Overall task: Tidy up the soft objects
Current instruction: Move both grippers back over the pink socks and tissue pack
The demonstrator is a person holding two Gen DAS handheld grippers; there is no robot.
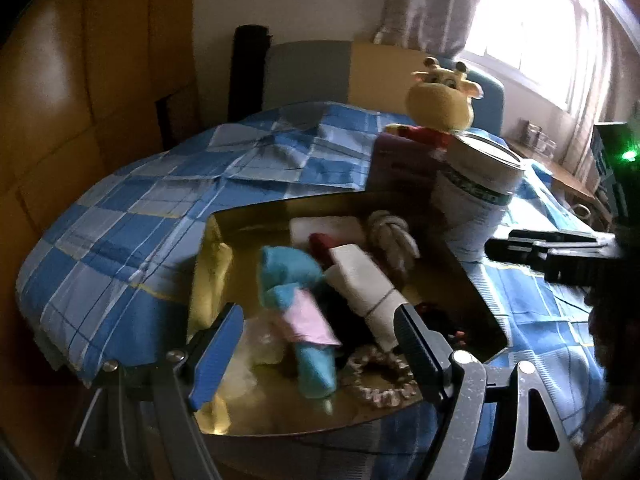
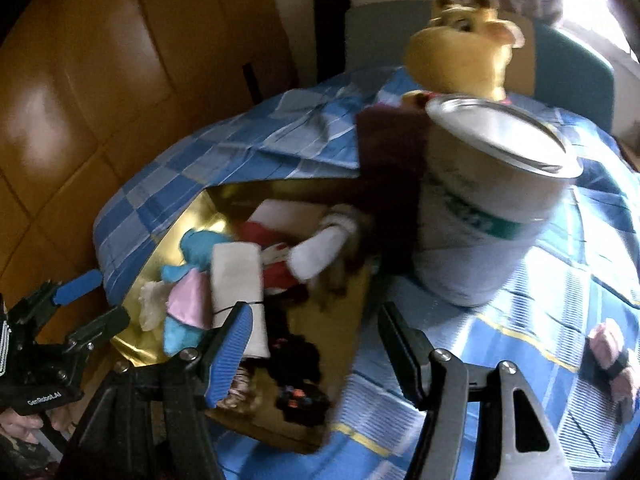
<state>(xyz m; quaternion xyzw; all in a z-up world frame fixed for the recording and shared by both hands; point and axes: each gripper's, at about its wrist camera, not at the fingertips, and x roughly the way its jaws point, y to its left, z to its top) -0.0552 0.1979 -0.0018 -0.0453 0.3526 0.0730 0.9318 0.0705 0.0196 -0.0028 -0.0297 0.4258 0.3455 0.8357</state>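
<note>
The can (image 2: pixel 496 208) hides the blurred giraffe's (image 2: pixel 460 52) body.

Home bedroom: checked bedspread (image 1: pixel 120 220), curtained window (image 1: pixel 520 20), wardrobe (image 1: pixel 80 80).

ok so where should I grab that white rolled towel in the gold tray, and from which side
Probably the middle of the white rolled towel, coming from above with the left tool, which is open just short of it. The roll lies flat on top of the pile in the gold tray, so close the fingers across its narrow width, clear of the blue plush beside it.
</note>
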